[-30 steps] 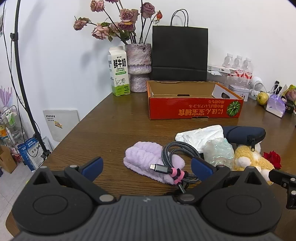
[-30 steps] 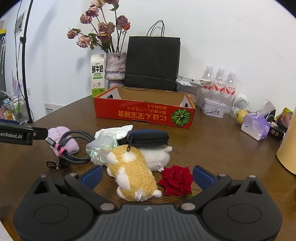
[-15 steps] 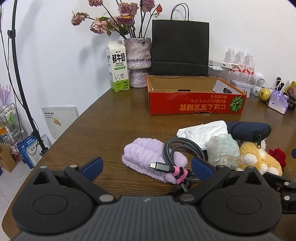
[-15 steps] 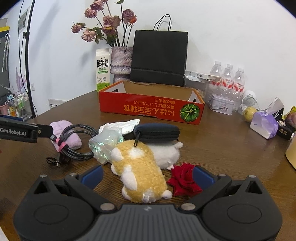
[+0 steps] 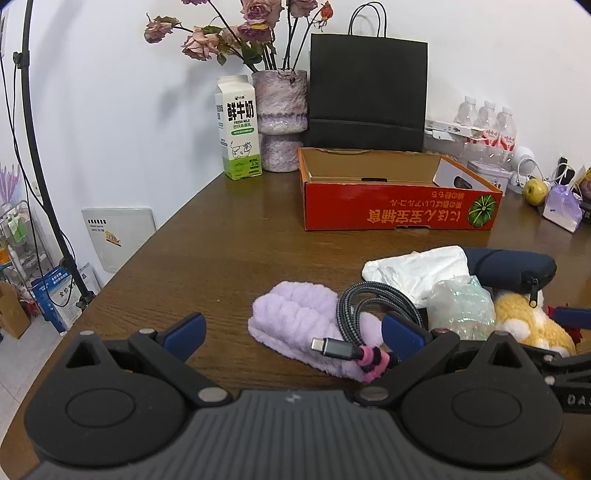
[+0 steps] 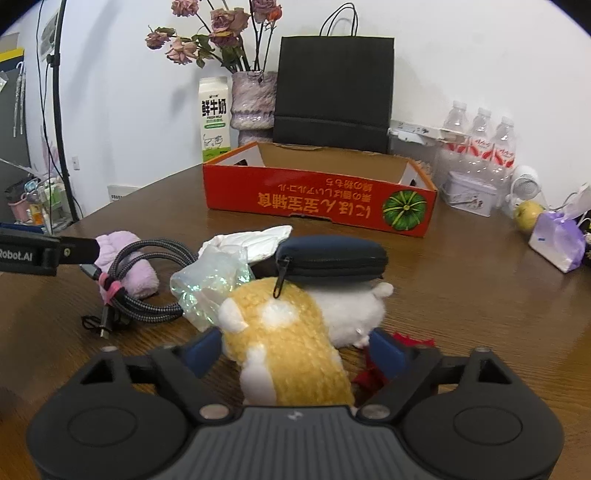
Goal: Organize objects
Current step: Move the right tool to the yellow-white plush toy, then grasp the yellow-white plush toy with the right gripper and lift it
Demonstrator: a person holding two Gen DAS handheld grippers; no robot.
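Right tongs [image 6: 295,350] are spread wide around the plush toy [image 6: 288,332] — the dark pouch [image 6: 332,258] resting beyond could be dragged off (left tongs [image 5: 291,332] wide, empty).

Milk carton [image 5: 238,127] standing near table's [image 5: 229,236] far left corner, vase [image 5: 282,120] of dried roses [image 5: 236,31] sitting just beside it. Black paper bag [image 5: 368,92] standing against wall at far edge. Water bottles [image 6: 480,142] and tin [image 6: 468,192] sitting toward far right corner, apple [image 6: 529,215] and purple pouch [image 6: 557,242] lying along right edge.
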